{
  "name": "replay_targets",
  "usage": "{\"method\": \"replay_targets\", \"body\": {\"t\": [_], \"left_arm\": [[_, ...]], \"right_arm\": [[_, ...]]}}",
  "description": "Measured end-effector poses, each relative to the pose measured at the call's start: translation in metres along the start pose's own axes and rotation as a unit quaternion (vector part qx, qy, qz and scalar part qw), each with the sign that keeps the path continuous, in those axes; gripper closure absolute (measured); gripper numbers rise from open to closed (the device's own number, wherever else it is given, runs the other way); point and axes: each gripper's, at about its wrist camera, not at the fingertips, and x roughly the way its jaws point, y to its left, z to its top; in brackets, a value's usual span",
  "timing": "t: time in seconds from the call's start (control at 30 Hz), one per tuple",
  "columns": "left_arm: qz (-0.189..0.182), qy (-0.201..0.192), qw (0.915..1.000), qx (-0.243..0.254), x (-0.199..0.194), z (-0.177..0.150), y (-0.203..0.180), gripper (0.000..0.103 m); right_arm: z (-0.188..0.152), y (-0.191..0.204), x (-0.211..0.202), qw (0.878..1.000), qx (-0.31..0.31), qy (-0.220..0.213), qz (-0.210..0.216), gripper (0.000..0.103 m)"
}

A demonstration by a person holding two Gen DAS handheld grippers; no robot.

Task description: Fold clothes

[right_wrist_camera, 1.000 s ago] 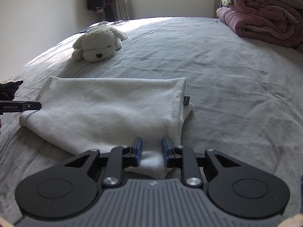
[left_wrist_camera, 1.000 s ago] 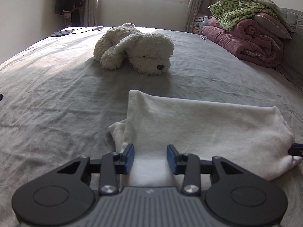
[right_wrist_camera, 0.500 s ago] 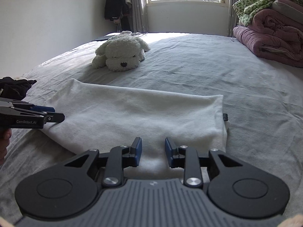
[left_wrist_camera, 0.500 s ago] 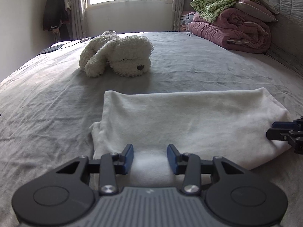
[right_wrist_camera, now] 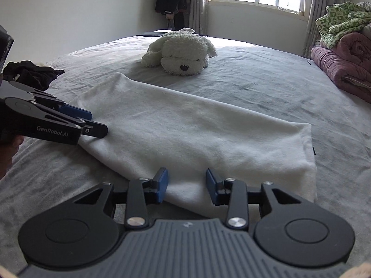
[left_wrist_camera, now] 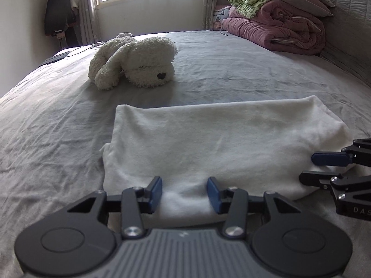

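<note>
A white folded garment (left_wrist_camera: 220, 139) lies flat on the grey bed sheet (left_wrist_camera: 46, 127). My left gripper (left_wrist_camera: 184, 192) is at its near left edge, jaws opening, with a low ridge of the cloth between the blue pads (left_wrist_camera: 156, 191); the pads do not press it. My right gripper (right_wrist_camera: 186, 183) is at the near right edge of the garment (right_wrist_camera: 197, 134), jaws opening too, the cloth edge lying loose between them. Each gripper also shows from the side in the other's view, left gripper (right_wrist_camera: 97, 122) and right gripper (left_wrist_camera: 308, 166), both low over the garment's ends.
A white plush dog (left_wrist_camera: 136, 62) lies on the bed beyond the garment. Folded pink and green quilts (left_wrist_camera: 278, 25) are stacked at the far right by the headboard. A dark garment (right_wrist_camera: 32, 74) sits at the bed's left side. A window and hanging clothes stand at the back wall.
Both grippers' jaws have widened around the garment's near edge. Both wrists have rolled toward level, and each gripper now reaches further into the other's view.
</note>
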Motion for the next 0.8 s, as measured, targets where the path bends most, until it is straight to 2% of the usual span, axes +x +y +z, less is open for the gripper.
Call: {"method": "replay_targets", "body": {"t": [0.1, 0.23, 0.43, 0.8], "left_arm": [[0.014, -0.003, 0.9998, -0.017, 0.000, 0.002, 0.011, 0.058], [0.011, 0.002, 0.9992, -0.039, 0.001, 0.005, 0.019, 0.058], [0.027, 0.001, 0.9996, -0.007, -0.001, 0.002, 0.006, 0.058], [0.017, 0.016, 0.9993, -0.030, 0.003, 0.006, 0.013, 0.057]], "right_arm": [[0.001, -0.004, -0.002, 1.000, 0.005, -0.002, -0.005, 0.064], [0.002, -0.007, -0.002, 1.000, 0.018, -0.007, -0.008, 0.063], [0.002, -0.003, 0.001, 1.000, 0.016, -0.012, -0.008, 0.060], [0.005, 0.000, 0.004, 1.000, 0.018, -0.016, -0.010, 0.057]]}}
